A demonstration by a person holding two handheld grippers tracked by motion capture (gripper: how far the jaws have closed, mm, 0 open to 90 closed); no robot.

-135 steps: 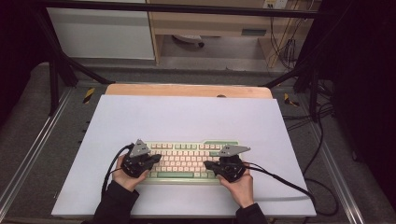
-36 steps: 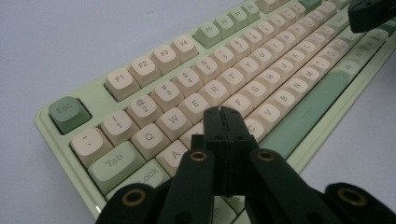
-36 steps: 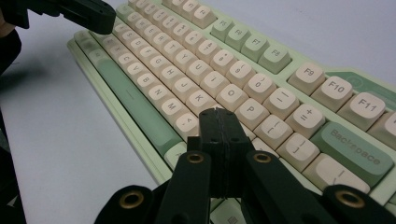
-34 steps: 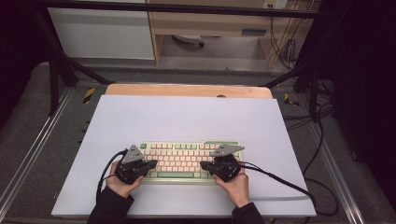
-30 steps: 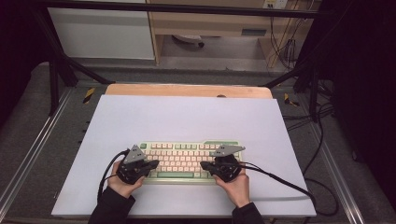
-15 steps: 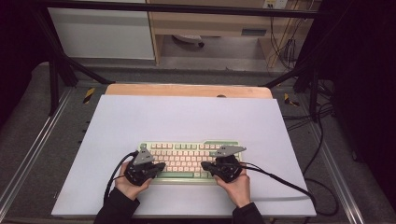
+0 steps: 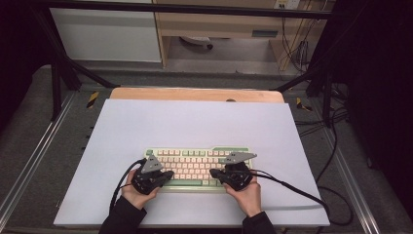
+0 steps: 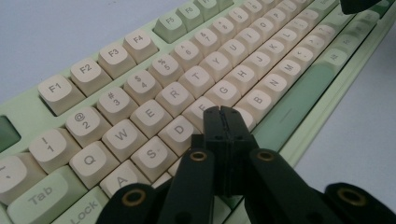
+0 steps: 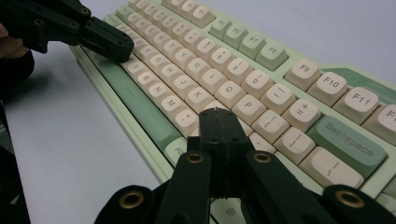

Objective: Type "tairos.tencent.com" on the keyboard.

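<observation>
A pale green keyboard (image 7: 195,161) with cream keys lies on the white table top, near its front edge. My left gripper (image 7: 167,176) is shut, and its tip hangs over the left letter keys. In the left gripper view, the left gripper (image 8: 223,113) has its jaws pressed together just above the key to the right of D on the keyboard (image 8: 140,88). My right gripper (image 7: 215,175) is shut too, over the keyboard's right half. In the right gripper view, the right gripper (image 9: 217,114) hovers by the L and P keys of the keyboard (image 9: 224,60), and the left gripper (image 9: 114,46) shows farther off.
The white sheet (image 7: 195,122) covers the table, with a wooden strip (image 7: 195,94) along its far edge. A black cable (image 7: 292,187) trails right from the right gripper and another loops left of the left hand. Metal rails run along both sides of the table.
My left gripper has moved right, from the keyboard's left end onto the left letter keys. The right gripper has stayed almost where it was.
</observation>
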